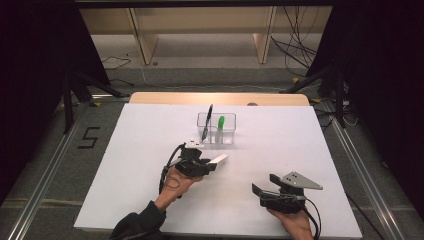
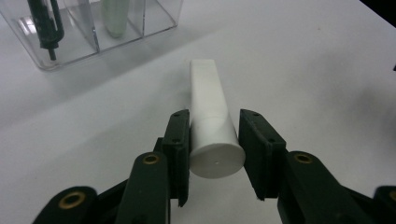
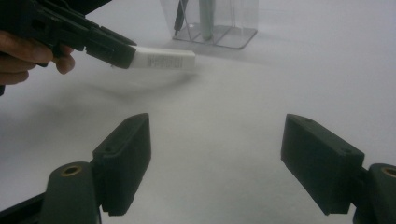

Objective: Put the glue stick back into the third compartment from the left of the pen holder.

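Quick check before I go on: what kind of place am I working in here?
Likely a lab recording station, not a home. A white table sits between dark curtains, loose cables trail over the floor behind it, and a floor marking "5" lies beside metal rails.

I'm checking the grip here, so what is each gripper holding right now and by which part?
The left gripper holds a white tube by its cap end, flat end pointing away, lifted off the table. The right gripper is open and holds nothing.
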A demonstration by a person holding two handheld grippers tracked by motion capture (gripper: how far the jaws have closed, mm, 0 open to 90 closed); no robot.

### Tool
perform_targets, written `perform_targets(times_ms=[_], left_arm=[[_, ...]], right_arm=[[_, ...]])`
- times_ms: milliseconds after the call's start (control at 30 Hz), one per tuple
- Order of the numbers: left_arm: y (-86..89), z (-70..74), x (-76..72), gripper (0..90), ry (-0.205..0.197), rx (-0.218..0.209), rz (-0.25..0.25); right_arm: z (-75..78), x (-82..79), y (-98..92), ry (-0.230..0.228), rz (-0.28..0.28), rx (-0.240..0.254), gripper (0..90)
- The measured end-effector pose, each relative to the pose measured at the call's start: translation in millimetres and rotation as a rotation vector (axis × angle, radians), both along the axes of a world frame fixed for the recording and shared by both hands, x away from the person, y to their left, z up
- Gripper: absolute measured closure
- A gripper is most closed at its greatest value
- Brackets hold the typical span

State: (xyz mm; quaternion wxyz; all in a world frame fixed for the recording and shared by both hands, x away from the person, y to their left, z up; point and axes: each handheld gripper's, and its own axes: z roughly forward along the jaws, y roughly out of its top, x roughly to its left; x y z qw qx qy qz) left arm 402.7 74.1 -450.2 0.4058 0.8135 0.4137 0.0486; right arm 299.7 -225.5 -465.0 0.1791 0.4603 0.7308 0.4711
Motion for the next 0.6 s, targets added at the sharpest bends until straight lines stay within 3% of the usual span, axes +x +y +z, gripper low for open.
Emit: perform_targets(times_ms=[267, 600], left_arm=[[8.2, 18.3, -0.7, 64.9, 0.038, 0.001, -0.081], [7.8, 32.5, -8.2, 64.9, 0.085, 0.010, -0.205]], right_arm=[[2.9, -2.6, 4.2, -0.018, 0.019, 0.005, 25.0], [8.9, -12.3, 20.6, -0.113, 0.087, -0.055, 23.8]])
